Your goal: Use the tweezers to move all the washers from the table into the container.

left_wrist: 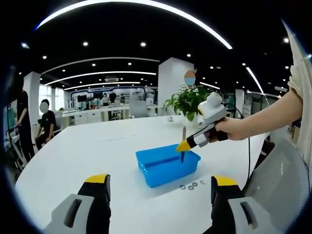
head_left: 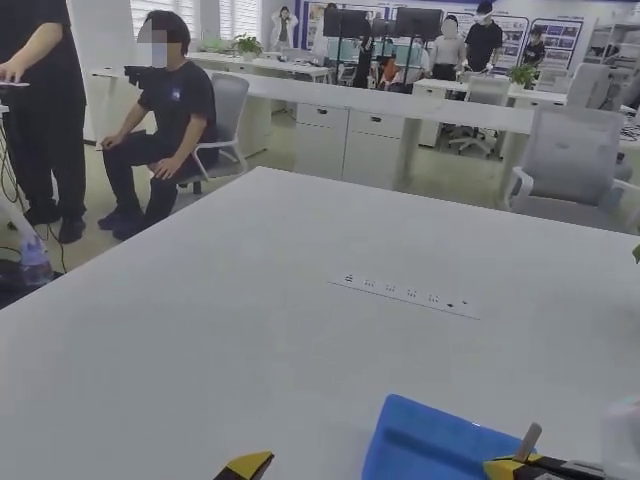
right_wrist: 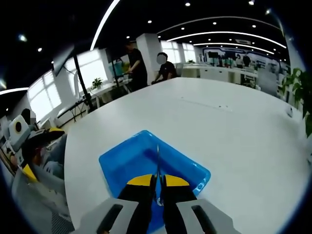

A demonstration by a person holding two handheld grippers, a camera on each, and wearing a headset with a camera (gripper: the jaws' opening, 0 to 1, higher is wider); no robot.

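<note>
The big white tabletop is smooth and flat. On it sits a shallow blue plastic container; I cannot tell what is inside. The left gripper has its fingers wide apart, holding nothing. The right gripper squeezes thin metal tweezers that point down over the container. A few little round washers lie just beside the container, ahead of the left fingers.
</note>
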